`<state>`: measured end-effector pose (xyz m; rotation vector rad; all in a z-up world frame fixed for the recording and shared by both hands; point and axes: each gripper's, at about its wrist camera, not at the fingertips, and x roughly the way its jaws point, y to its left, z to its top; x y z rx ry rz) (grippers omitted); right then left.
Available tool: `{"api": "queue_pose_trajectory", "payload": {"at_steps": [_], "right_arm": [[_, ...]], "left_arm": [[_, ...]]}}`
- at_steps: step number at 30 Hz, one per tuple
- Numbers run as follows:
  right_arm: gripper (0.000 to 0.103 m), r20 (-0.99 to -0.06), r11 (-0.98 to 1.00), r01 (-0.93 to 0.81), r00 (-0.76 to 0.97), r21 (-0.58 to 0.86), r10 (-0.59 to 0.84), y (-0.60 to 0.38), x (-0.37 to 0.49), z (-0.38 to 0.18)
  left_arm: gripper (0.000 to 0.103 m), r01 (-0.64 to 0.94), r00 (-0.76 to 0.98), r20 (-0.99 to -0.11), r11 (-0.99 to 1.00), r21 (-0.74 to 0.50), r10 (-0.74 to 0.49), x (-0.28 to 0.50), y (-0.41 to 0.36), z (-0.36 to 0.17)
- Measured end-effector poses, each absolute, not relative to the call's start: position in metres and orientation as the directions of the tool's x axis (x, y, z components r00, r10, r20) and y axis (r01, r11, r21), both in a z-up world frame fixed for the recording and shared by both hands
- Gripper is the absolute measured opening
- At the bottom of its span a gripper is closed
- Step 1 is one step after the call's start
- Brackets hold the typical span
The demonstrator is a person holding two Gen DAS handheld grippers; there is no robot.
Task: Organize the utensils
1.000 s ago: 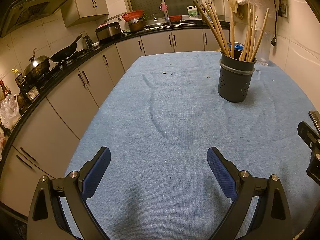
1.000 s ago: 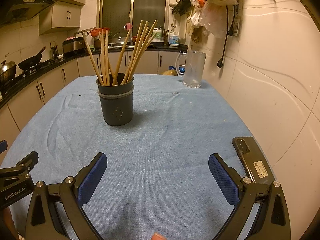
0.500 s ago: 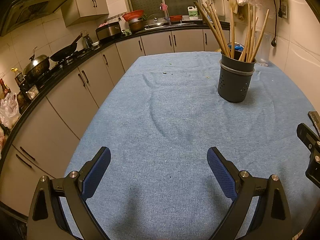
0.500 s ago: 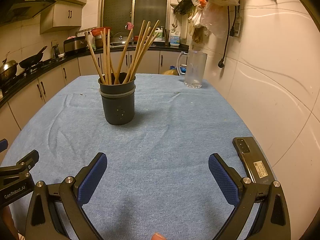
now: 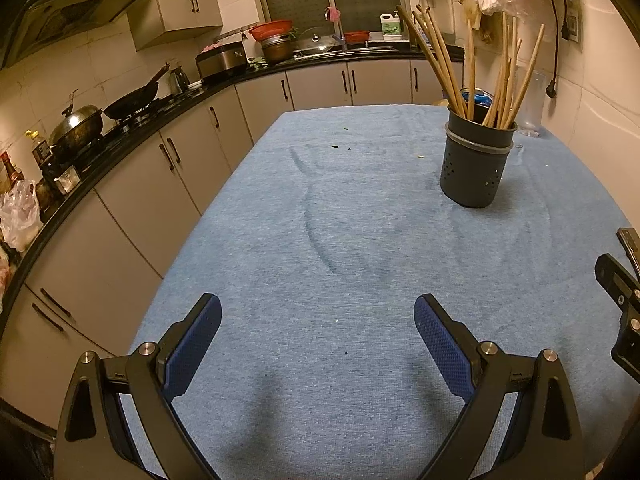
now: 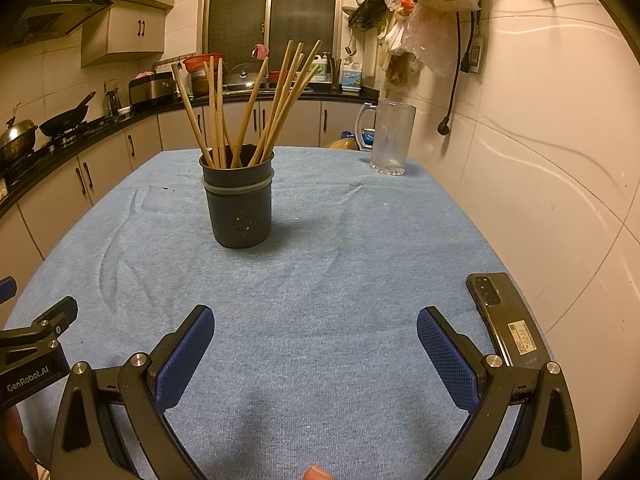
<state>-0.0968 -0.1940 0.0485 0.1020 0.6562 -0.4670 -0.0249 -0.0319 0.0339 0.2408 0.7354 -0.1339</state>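
Since every chopstick in view already stands in the dark holder, the sorting looks done or nearly so, judging only from how things lie. No loose utensils show on the blue tablecloth in either view.

State now:
- Chopsticks: a fanned bundle, tips down in the holder, leaning outward in several directions. Not bundled tidily, but contained.
- Holder: upright on the cloth, roughly mid-table, well ahead of both tools. In the left view it sits far right, near the wall side.
- Left gripper: jaws spread wide, nothing between the pads, hanging low over the near end of the cloth.
- Right gripper: same, splayed and empty, over the near edge.
- Phone: flat on the cloth just beside the right tool's right finger. Glass mug: at the far corner by the wall. Neither is a utensil, so my guess is they stay put.

What's left: likely nothing, unless the fan needs straightening. Can't see past the near table edge, so strays there can't be ruled out.

Against a second ago: the holder sits slightly nearer and more central in the right view, so that tool has eased forward a touch. The left view is almost unchanged. Jaw spread is identical on both.
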Motion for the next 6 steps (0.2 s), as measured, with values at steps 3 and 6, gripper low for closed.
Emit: {"api": "queue_pose_trajectory", "payload": {"at_steps": [3,6], "right_arm": [[0.103,-0.611,0.893,0.448,0.693,-0.053,-0.383,-0.1942,-0.0969,0.0487],[0.103,-0.620,0.893,0.448,0.690,-0.039,-0.373,-0.1982,-0.0969,0.0486]], "left_arm": [[0.096,0.191,0.738,-0.674,0.966,0.171,-0.027,-0.0243,-0.0308,0.0342],[0.096,0.194,0.736,-0.676,0.967,0.167,-0.031,-0.0232,-0.0305,0.0343]]}}
